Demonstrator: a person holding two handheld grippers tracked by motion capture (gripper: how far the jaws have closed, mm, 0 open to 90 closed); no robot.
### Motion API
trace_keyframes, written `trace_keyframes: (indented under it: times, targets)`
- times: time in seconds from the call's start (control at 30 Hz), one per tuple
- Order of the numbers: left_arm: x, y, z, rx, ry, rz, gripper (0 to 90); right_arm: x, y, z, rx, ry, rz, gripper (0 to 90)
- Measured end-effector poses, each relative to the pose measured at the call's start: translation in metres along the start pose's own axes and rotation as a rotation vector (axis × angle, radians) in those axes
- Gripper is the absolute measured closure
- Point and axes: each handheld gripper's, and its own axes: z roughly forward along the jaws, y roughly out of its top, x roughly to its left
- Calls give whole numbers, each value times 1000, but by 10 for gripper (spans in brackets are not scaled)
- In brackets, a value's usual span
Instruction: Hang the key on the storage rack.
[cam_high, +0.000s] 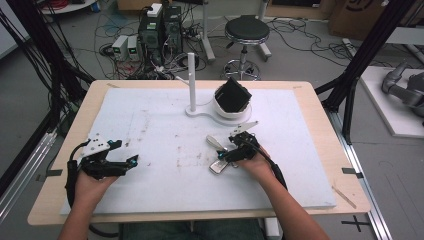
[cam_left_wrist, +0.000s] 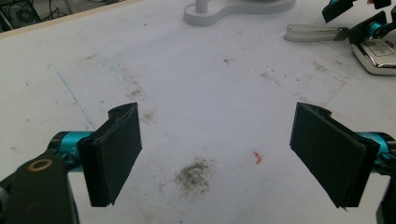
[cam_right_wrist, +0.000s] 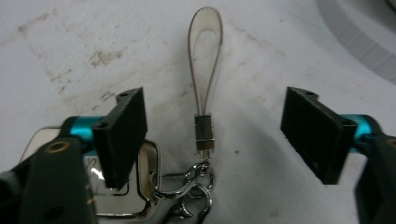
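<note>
So the thing being worked on is a car key fob (cam_right_wrist: 126, 172) lying flat on the white foam mat (cam_high: 150, 125), toward the person's right side, with a little metal clasp and ring (cam_right_wrist: 194, 186) hooked to a clear strap loop (cam_right_wrist: 205, 56) that stretches away from it toward the white stand (cam_high: 200, 107). The right gripper (cam_right_wrist: 215, 135) hangs right over it, jaws spread wide with the strap's metal crimp sitting between them, pads not touching anything yet. Biggest risk as I see it: the strap is thin, floppy and lies flat on the mat, so if the jaws close a bit high they'll pinch air or just skid the loop sideways. One pad also sits over the fob's corner, so closing from here could catch the fob's edge and shove the whole bunch instead of gripping the strap. The left gripper (cam_left_wrist: 215, 154) is parked well apart over bare mat, jaws open and empty, so nothing is pinning the fob if it slides. Hard to make out: the fob's lower half is cut off at the bottom of the right gripper view and partly behind the jaw, and the clasp is blurry, so I can't tell if it's fully latched. In the high view the hand covers most of the fob. The dark tilted box (cam_high: 233, 95) on the stand is probably a holder, but I can't say for sure.
</note>
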Motion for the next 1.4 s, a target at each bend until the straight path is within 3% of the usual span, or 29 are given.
trace_keyframes:
  times: [0.17,0.23,0.5,0.8,0.97,1.4]
  targets:
    - [-1,0,1,3,-3,6,166,2,-1,4,22,2,-10,314]
    - [-1,1,1,3,-4,8,166,4,-1,3,25,-24,-35,391]
    - [-2,0,1,8,-1,8,166,3,-4,-4,24,-5,-67,807]
    - [-2,1,2,7,-3,11,166,3,-3,-7,11,6,-57,827]
    - [-2,1,2,1,-3,3,166,4,4,-22,-75,-5,-56,828]
    - [-3,3,4,-3,-5,6,166,0,34,-50,-214,-53,-81,828]
